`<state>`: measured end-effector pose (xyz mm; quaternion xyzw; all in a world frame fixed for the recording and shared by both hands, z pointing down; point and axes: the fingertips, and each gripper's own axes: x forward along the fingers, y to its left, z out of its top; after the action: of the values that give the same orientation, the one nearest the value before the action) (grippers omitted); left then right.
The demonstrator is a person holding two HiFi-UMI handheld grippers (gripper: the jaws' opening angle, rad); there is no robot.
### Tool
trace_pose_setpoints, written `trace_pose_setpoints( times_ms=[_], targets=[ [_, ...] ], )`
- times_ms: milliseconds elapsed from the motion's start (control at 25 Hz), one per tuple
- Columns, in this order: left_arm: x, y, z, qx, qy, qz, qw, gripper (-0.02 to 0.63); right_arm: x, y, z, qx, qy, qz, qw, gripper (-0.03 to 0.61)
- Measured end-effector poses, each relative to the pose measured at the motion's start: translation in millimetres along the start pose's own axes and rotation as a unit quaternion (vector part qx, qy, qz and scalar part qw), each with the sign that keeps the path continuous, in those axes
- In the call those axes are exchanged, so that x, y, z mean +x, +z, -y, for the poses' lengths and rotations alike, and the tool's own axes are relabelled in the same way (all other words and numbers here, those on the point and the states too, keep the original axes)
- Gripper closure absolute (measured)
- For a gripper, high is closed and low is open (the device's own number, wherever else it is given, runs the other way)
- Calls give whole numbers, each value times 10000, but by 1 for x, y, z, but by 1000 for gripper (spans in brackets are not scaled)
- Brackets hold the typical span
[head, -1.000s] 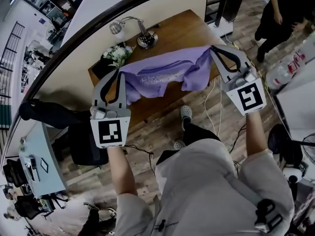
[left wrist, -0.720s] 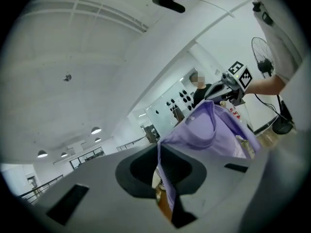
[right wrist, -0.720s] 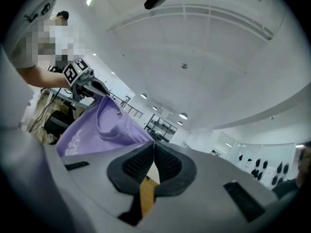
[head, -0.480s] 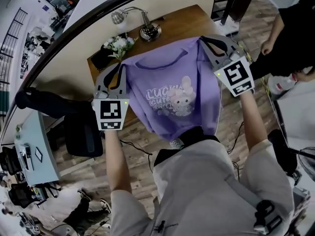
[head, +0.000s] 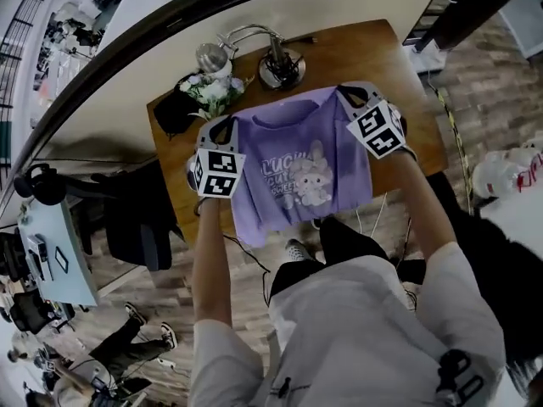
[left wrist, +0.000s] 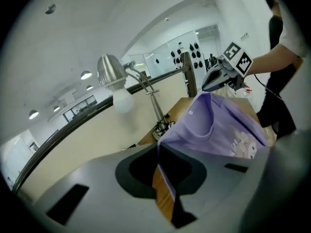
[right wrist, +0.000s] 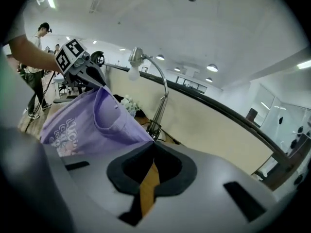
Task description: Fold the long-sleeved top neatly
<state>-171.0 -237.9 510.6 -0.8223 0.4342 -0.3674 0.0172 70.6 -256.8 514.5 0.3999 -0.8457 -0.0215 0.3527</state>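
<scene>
The purple long-sleeved top, with a bunny print facing up, is stretched between both grippers low over the wooden table. My left gripper is shut on its left shoulder and my right gripper on its right shoulder. The hem droops past the table's near edge. In the left gripper view the cloth runs from my shut jaws across to the other gripper. The right gripper view shows the same top pinched at my jaws. The sleeves are hidden.
A metal desk lamp stands at the table's back edge just beyond the collar. White flowers and a black object sit at the back left corner. A black chair stands left of the table.
Both grippers came down and forward with the top. It hung bunched, then spread in the air, and now stretches flat low over the table.
</scene>
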Motion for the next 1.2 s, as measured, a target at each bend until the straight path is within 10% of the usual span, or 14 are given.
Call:
trace_pose_setpoints(
  times_ms=[760, 1200],
  targets=[
    [140, -72, -32, -1402, 156, -785, 9869, 577, 170, -63, 21, 1021, 433, -1004, 9888, 561],
    [72, -53, -14, -1746, 194, -29, 9845, 512, 83, -50, 5, 1407, -77, -654, 9879, 517]
  ],
)
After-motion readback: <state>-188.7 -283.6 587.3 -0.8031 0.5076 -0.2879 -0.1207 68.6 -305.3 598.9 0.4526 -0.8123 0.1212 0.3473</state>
